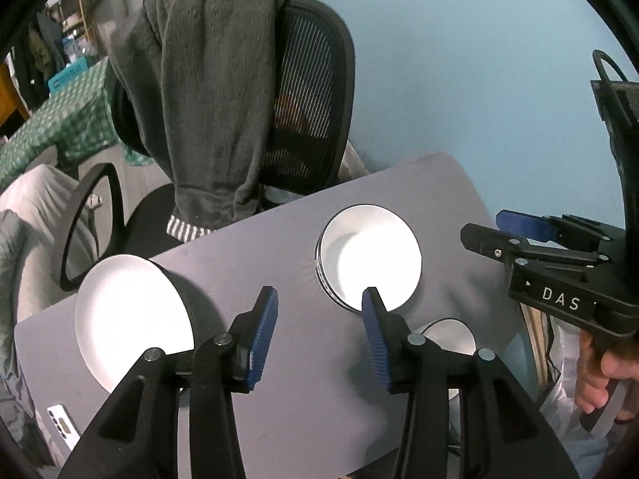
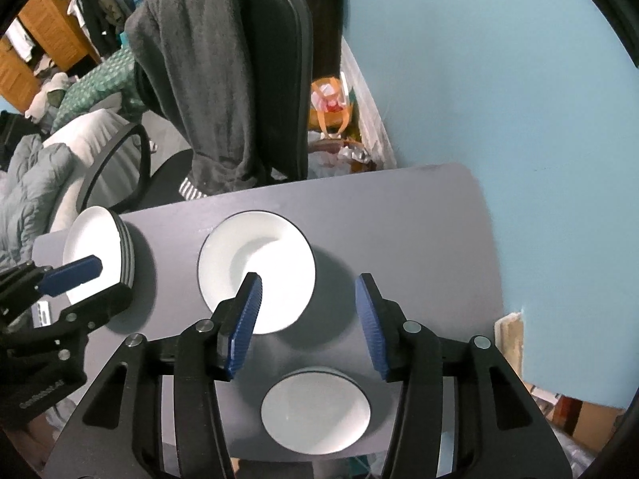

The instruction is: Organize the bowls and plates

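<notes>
Both the left tongs (image 1: 319,319) and the right tongs (image 2: 307,307) hang open and empty above the grey tabletop (image 2: 419,219). On it sit a stack of plates (image 2: 100,263) at the left, another plate (image 2: 255,267) mid-table and a bowl (image 2: 315,407) near the front edge. They look like stiff, glossy, breakable crockery, so pinching a rim squarely seems safest.

two plate stacks (image 2: 98,257) (image 2: 255,267), perhaps one bowl (image 2: 315,409)
</notes>
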`<state>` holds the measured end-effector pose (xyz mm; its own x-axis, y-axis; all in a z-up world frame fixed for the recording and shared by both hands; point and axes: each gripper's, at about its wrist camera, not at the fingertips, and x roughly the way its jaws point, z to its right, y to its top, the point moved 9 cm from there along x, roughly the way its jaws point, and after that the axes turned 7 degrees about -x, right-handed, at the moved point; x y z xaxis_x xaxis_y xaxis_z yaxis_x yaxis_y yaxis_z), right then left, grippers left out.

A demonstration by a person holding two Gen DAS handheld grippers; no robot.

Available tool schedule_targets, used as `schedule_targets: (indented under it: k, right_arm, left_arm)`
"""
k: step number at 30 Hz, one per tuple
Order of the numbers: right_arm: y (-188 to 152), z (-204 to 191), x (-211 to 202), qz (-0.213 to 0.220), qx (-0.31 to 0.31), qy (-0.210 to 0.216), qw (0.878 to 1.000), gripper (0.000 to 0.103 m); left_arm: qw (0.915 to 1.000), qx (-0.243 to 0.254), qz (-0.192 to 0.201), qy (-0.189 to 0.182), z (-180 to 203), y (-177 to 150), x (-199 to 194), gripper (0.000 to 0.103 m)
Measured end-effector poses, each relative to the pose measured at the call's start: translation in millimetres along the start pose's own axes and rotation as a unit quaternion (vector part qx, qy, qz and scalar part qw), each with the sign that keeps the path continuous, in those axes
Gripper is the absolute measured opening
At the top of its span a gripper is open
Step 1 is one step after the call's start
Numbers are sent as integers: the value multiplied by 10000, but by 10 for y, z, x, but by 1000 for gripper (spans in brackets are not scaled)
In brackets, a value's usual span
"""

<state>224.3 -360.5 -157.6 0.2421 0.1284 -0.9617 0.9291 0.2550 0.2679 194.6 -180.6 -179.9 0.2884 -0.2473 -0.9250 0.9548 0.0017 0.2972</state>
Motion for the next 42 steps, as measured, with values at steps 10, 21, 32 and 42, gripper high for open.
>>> schedule_targets:
  k: [10, 21, 32, 42]
  right_arm:
    - [-150, -89, -297, 214, 77, -123, 9997, 54]
    - [-398, -132, -486, 318, 303, -114, 9990, 57]
    - [-681, -80, -566, 265, 554, -90, 9981, 57]
    - [-988, 29, -559, 160, 846, -65, 9963, 58]
  left_arm:
    - [9997, 202, 41, -102, 53, -185, -153, 46]
    - [9971, 631, 327, -276, 278, -323, -426, 62]
    - [9947, 967, 199, -290, 401, -521, -411, 62]
    - [9928, 1161, -72, -280, 534, -680, -233, 62]
